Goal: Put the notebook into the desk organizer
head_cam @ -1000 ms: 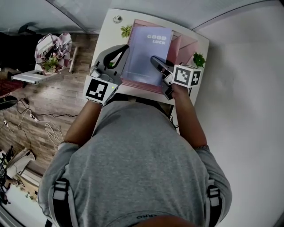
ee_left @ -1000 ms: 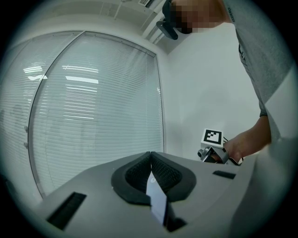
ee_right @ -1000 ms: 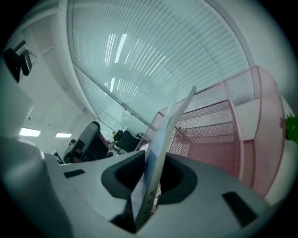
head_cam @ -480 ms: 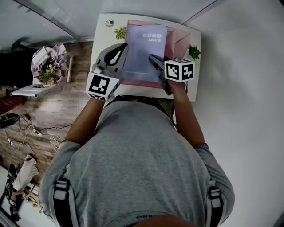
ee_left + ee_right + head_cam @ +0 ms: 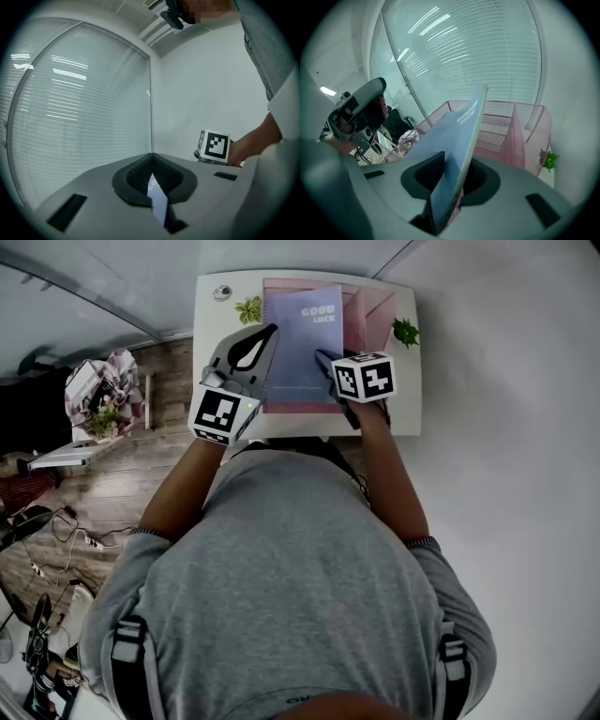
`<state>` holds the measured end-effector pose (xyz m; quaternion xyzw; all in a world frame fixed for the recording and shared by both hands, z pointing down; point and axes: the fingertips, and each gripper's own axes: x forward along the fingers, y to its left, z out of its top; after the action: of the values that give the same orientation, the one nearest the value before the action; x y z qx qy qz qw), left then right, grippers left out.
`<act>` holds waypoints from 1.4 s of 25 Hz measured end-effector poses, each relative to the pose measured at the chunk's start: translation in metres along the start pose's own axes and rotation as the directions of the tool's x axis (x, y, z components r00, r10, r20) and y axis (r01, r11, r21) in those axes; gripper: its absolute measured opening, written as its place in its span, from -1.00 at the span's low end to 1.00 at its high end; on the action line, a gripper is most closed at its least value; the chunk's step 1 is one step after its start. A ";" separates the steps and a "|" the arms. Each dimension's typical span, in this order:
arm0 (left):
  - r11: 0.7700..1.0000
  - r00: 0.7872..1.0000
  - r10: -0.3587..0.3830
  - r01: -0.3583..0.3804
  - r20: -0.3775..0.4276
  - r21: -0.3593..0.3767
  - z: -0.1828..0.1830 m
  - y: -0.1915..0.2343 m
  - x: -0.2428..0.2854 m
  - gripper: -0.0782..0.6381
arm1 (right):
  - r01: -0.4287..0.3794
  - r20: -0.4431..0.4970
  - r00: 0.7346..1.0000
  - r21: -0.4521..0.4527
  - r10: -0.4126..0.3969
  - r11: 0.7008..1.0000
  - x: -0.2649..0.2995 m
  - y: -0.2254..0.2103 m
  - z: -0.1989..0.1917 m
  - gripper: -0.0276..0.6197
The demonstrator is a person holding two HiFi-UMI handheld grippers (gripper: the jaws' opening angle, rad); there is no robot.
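Note:
The pale blue notebook (image 5: 302, 343) with "GOOD LUCK" on its cover hangs over the left part of the pink mesh desk organizer (image 5: 375, 310). My left gripper (image 5: 267, 336) is shut on its left edge; in the left gripper view the thin edge (image 5: 158, 201) comes out of the closed jaws (image 5: 151, 161). My right gripper (image 5: 324, 358) is at the notebook's right edge. Its jaws (image 5: 457, 164) have just been opening: the notebook (image 5: 459, 136) stands tilted between them, with a gap beside it through which pink mesh shows. The organizer (image 5: 501, 122) lies just beyond.
The organizer stands on a small white desk (image 5: 412, 404) against a white wall and a glass partition with blinds. Small green plants sit at its left (image 5: 248, 308) and right (image 5: 405, 332). Wooden floor with cables and clutter lies to the left (image 5: 103, 390).
Both grippers and the notebook have moved farther over the organizer. The right gripper has rolled, so its marker cube shows a different face, and it points more steeply down.

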<state>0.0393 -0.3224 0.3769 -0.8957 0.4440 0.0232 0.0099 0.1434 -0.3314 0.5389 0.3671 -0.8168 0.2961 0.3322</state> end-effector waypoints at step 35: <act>0.997 0.997 -0.076 0.076 0.002 0.017 -0.001 -0.016 -0.012 -0.73 | 0.419 0.344 0.866 -0.101 -0.364 0.902 -0.040 0.000 0.036 0.02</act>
<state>0.0449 -0.3028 0.3782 -0.9118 0.4097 0.0201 0.0189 0.1525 -0.3415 0.4864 0.5381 -0.7900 0.0877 0.2804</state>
